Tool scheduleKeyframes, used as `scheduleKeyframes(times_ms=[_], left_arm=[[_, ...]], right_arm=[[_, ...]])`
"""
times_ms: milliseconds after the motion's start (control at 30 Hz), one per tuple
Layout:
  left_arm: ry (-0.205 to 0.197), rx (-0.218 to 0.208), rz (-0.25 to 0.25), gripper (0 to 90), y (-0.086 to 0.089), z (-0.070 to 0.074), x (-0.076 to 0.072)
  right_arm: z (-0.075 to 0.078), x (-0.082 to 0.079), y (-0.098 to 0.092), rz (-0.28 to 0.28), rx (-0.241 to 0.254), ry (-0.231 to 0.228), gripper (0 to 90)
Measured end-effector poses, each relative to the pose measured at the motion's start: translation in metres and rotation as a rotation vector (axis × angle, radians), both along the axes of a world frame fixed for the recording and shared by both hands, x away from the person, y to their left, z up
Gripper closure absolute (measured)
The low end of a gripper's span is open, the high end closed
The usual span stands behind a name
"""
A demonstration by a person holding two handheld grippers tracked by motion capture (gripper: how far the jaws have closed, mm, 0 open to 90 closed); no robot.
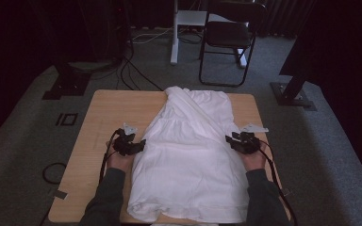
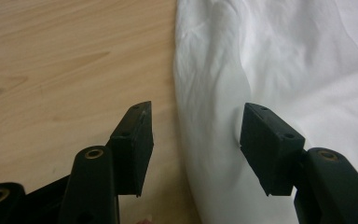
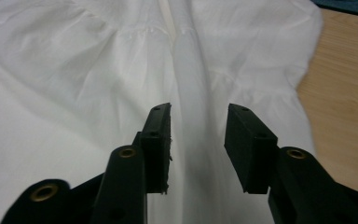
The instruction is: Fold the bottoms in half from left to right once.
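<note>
A white garment [image 1: 188, 155] lies spread flat on the wooden table [image 1: 108, 108], its narrower end bunched at the far side. My left gripper [image 1: 140, 145] rests at the cloth's left edge. In the left gripper view it [image 2: 198, 116] stands open, one jaw over bare wood [image 2: 51, 70] and the other over the white cloth [image 2: 284, 56]. My right gripper [image 1: 229, 140] sits at the garment's right edge. In the right gripper view it [image 3: 198, 114] is open above the cloth [image 3: 74, 84], a raised fold running between the jaws, with nothing pinched.
Beyond the table stand a black chair [image 1: 231, 37] and a white desk leg [image 1: 174, 42]. Cables [image 1: 127, 70] trail over the grey carpet. Black stand bases sit at the far left [image 1: 68, 82] and far right [image 1: 294, 92]. Bare wood lies left of the garment.
</note>
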State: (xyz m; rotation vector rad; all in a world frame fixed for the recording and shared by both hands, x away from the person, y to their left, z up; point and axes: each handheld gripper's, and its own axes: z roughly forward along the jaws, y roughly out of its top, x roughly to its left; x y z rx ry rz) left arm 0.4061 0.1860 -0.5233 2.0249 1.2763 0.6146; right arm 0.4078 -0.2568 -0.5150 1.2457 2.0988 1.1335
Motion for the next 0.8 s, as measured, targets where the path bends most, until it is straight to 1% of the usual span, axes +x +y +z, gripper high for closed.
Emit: scheduleKeyframes(times_ms=[67,133,167,200,233,267,300,333,367,400,433,467,500,533,567,600,633,700,733,767,800], left_arm=[[0.024,0.003,0.008,44.8,-0.002,-0.004,0.008],[0.042,-0.005,0.016,44.7,-0.002,-0.01,0.014],[0.059,-0.012,0.024,44.7,-0.001,-0.015,0.017],[0.059,-0.012,0.024,44.8,-0.001,-0.015,0.017],[0.08,-0.017,0.029,44.8,0.0,-0.02,0.021],[0.083,-0.019,0.023,45.5,0.0,-0.024,0.022],[0.083,-0.019,0.023,47.7,0.0,-0.024,0.022],[0.085,-0.022,-0.001,47.7,-0.001,-0.023,0.02],[0.08,-0.002,-0.021,63.5,-0.002,-0.022,0.019],[0.08,0.011,-0.035,72.4,-0.004,-0.021,0.017],[0.073,0.011,-0.044,82.1,-0.004,-0.02,0.015],[0.063,0.011,-0.041,87.9,-0.003,-0.018,0.013],[0.052,0.008,-0.041,88.9,-0.003,-0.015,0.011],[0.042,0.018,-0.044,89.2,-0.002,-0.011,0.008],[0.021,0.016,-0.043,89.3,-0.001,-0.006,0.003],[0.021,0.016,-0.043,89.5,-0.001,-0.006,0.003],[-0.008,0.018,-0.052,89.5,0.004,0.004,-0.01],[-0.029,0.026,-0.051,89.4,0.008,0.01,-0.023],[-0.032,0.031,-0.055,89.5,0.011,0.013,-0.03],[-0.034,0.023,-0.063,89.5,0.015,0.014,-0.037],[-0.029,-0.002,-0.075,89.4,0.018,0.014,-0.044]], right_arm=[[-0.004,0.013,0.01,0.004,-0.023,0.018,57.9],[-0.008,0.024,0.022,-0.002,-0.075,0.032,55.6],[-0.01,0.029,0.026,-0.007,-0.101,0.033,55.3],[-0.012,0.033,0.03,-0.016,-0.108,0.043,56.0],[-0.012,0.033,0.03,-0.016,-0.108,0.043,56.0],[-0.014,0.04,0.033,-0.016,-0.11,0.06,64.5],[-0.014,0.04,0.033,-0.016,-0.11,0.06,64.5],[-0.014,0.041,0.033,-0.015,-0.108,0.067,70.8],[-0.012,0.041,0.031,-0.016,-0.096,0.07,85.3],[-0.01,0.04,0.029,-0.023,-0.092,0.071,88.9],[-0.009,0.039,0.027,-0.029,-0.096,0.066,89.4],[-0.006,0.037,0.024,-0.031,-0.089,0.061,89.5],[-0.003,0.034,0.021,-0.036,-0.087,0.054,89.6],[0.0,0.031,0.018,-0.038,-0.09,0.044,89.7],[0.004,0.027,0.015,-0.049,-0.098,0.033,89.8],[0.004,0.027,0.015,-0.049,-0.098,0.033,89.8],[0.014,0.015,0.004,-0.071,-0.115,0.001,89.9],[0.019,0.003,-0.008,-0.098,-0.116,-0.016,89.9],[0.021,-0.003,-0.016,-0.116,-0.11,-0.021,89.9],[0.022,-0.01,-0.025,-0.129,-0.093,-0.02,89.9],[0.021,-0.017,-0.034,-0.133,-0.066,-0.015,89.9]])
